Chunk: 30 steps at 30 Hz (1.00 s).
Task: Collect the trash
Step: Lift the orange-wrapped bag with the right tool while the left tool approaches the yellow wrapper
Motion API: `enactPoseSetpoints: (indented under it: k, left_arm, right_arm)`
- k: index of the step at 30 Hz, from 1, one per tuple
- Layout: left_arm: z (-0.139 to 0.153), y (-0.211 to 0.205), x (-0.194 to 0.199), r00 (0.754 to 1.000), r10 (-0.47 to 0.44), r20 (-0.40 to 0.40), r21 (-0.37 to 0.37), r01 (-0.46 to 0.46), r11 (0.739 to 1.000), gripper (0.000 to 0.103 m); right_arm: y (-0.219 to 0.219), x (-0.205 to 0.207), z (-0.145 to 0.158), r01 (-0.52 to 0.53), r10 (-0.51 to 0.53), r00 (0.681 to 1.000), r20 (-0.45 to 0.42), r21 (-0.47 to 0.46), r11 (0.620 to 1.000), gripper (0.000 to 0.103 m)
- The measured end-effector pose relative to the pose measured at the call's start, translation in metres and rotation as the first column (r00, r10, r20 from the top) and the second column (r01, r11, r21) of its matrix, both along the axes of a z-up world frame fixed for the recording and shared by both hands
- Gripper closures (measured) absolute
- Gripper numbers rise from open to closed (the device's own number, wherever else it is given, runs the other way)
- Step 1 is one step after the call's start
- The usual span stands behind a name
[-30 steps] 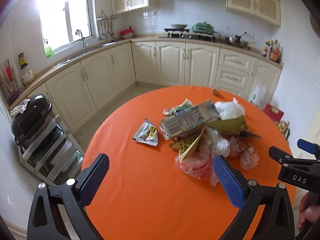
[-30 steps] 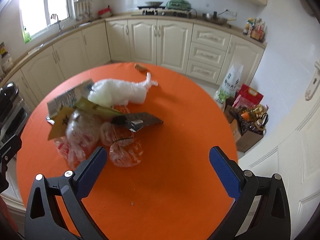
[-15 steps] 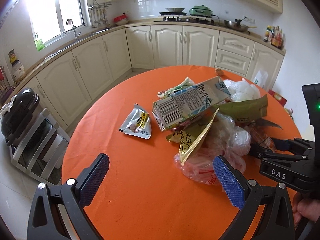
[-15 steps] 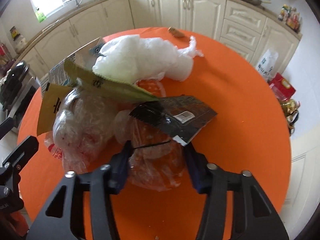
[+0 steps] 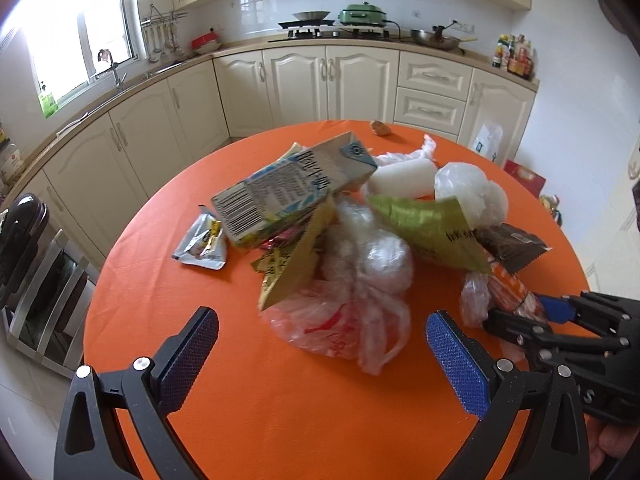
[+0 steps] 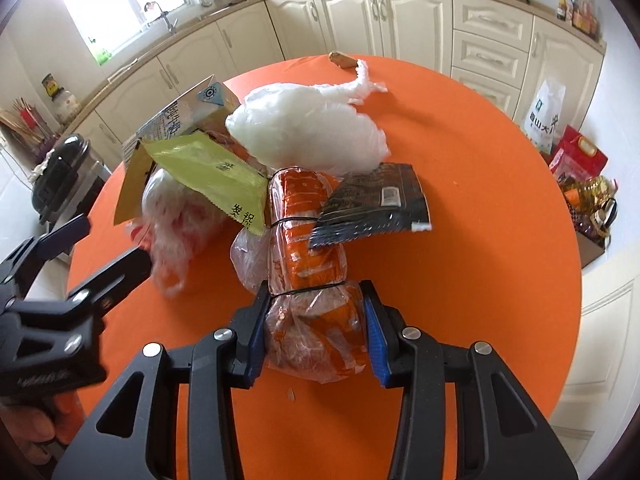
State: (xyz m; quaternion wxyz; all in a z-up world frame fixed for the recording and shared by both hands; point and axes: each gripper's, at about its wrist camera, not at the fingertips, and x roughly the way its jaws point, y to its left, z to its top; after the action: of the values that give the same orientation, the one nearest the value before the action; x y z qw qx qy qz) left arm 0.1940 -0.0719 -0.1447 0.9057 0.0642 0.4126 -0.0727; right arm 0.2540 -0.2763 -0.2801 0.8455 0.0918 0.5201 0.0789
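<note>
A pile of trash lies on the round orange table (image 5: 280, 400): a milk carton (image 5: 288, 188), a white plastic bag (image 6: 312, 132), a green wrapper (image 6: 208, 172), a black wrapper (image 6: 372, 204) and a clear bag with red print (image 5: 348, 320). A silver sachet (image 5: 202, 240) lies apart, left of the pile. My right gripper (image 6: 314, 308) is closing, both pads pressing the near end of the orange-printed plastic bag (image 6: 304, 240). My left gripper (image 5: 322, 328) stands open just short of the clear red-print bag, nothing between its fingers.
A small brown scrap (image 5: 380, 128) sits at the table's far edge. A metal rack with a black appliance (image 5: 24, 240) stands left of the table. Bags and boxes (image 6: 580, 160) crowd the floor on the right. Cream cabinets run behind.
My right gripper dropped onto the pile and its jaws went from wide open to clamped on the orange bag. My left gripper moved lower and closer to the pile, still open.
</note>
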Motion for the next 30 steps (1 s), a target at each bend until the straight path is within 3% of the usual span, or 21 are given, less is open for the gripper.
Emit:
enactPoseSetpoints:
  k: [8, 10, 13, 19, 24, 27, 30]
  left_arm:
    - [-0.021, -0.026, 0.035, 1.000, 0.017, -0.020, 0.099, -0.015, 0.995, 0.001]
    - [-0.030, -0.025, 0.041, 0.999, 0.016, -0.044, 0.110, -0.011, 0.994, 0.012]
    - [-0.034, -0.012, 0.040, 0.998, -0.002, -0.066, 0.027, 0.004, 1.000, 0.020]
    - [-0.031, 0.008, 0.031, 0.996, -0.043, -0.077, -0.056, 0.039, 0.998, 0.039]
    - [-0.030, 0.026, 0.008, 0.992, -0.092, -0.087, -0.100, 0.083, 0.991, 0.041]
    - [-0.028, 0.038, -0.008, 0.988, -0.126, -0.095, -0.118, 0.114, 0.986, 0.041]
    - [-0.019, 0.054, -0.019, 0.982, -0.148, -0.114, -0.123, 0.133, 0.983, 0.032]
  right_arm:
    - [-0.011, -0.011, -0.001, -0.018, 0.018, 1.000, -0.004, -0.006, 1.000, 0.058]
    - [-0.010, -0.010, -0.001, -0.017, 0.017, 1.000, 0.002, -0.015, 1.000, 0.058]
    - [-0.009, -0.003, 0.000, -0.023, 0.023, 1.000, 0.010, -0.029, 0.999, 0.057]
    - [-0.006, 0.009, 0.000, -0.052, 0.052, 0.999, 0.012, 0.017, 0.998, 0.061]
    - [-0.009, -0.008, 0.006, -0.058, 0.056, 0.998, 0.027, 0.090, 0.994, 0.064]
    - [-0.018, -0.026, 0.007, -0.020, 0.017, 1.000, 0.016, 0.199, 0.980, 0.064]
    - [-0.016, -0.041, 0.005, -0.016, 0.016, 1.000, 0.003, 0.222, 0.975, 0.064]
